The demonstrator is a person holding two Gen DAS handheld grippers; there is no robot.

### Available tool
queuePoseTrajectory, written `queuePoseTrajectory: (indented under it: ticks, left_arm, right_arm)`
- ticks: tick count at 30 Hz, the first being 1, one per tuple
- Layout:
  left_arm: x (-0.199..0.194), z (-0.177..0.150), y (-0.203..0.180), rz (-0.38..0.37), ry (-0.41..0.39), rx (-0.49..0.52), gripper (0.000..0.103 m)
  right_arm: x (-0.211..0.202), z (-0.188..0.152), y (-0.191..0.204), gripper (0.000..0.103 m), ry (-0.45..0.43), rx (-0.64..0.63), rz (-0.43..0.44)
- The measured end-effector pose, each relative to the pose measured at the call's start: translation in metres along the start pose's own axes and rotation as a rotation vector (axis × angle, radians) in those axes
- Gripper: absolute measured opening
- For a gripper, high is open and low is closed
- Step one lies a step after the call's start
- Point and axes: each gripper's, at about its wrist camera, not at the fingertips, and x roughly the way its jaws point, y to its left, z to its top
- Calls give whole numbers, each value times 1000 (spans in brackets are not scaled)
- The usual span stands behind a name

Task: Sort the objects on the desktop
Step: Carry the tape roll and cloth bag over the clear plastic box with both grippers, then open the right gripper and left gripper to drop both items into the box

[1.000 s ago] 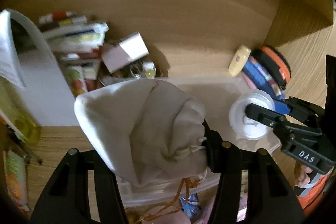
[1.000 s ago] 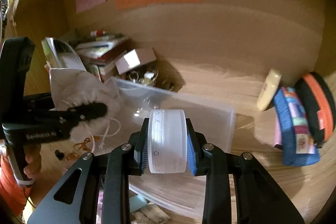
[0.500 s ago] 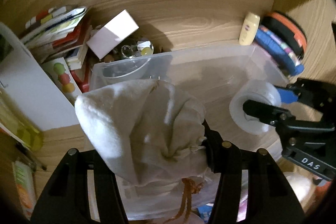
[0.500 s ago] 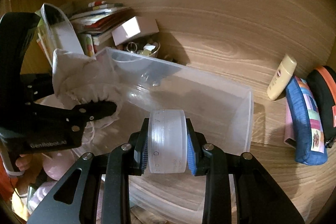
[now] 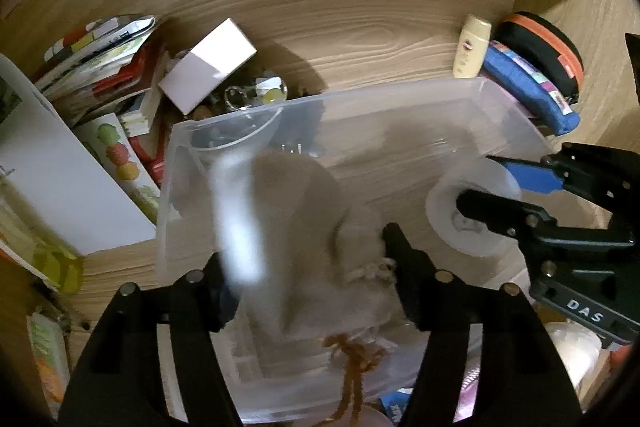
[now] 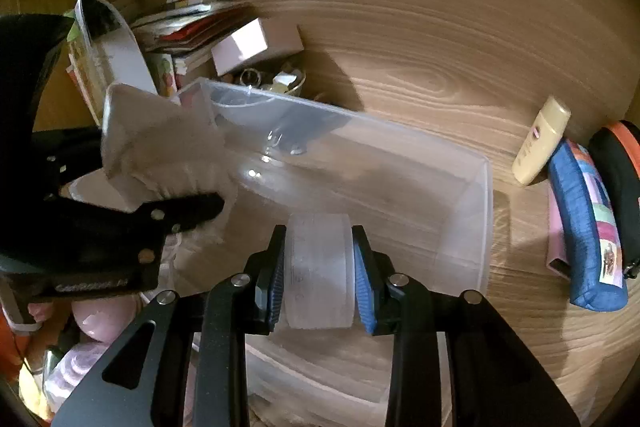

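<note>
The wooden desk (image 6: 420, 39) spreads beneath me, and on it sits the clear plastic bin (image 6: 472, 195), open-topped, with both my claws over it. Behind its far left corner lies a heap of books and booklets (image 5: 100, 67) with a small white box (image 5: 208, 67) tilted on top, just beside a glass bowl of odds and ends (image 5: 256, 95). Off the bin's right end stand a blue pencil case (image 6: 584, 223), a black-and-orange pouch (image 5: 548, 47) and a cream lotion bottle (image 6: 542, 141) leaning against the case.

My left claw (image 5: 308, 283) has just been spreading its jaws, and they now stand about half open. The beige drawstring pouch (image 5: 316, 227) is blurred between them, over the bin's left half; its gathered neck lies against the right finger while the left finger stands clear, so I no longer squeeze it.

My right claw (image 6: 320, 267) is nearly closed, its blue pads (image 6: 362, 279) pressing both flat sides of a translucent tape roll (image 6: 320, 267), held upright over the bin's right half.
</note>
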Motion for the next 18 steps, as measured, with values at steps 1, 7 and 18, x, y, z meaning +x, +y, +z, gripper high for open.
queuePoseTrajectory:
  ticks: [1,7,18]
  left_arm:
    - [-1,0,0,0,-1,0,72]
    - [-11,0,-3,20,-32,15,79]
    - [-37,5,4,47,-122,-1,93]
  right_arm:
    - [-1,0,1,28,-7,-6,-12]
    - [-8,1,6,36,-46,-33,-43]
    - [-25,7,3,64,-100,-11,-69]
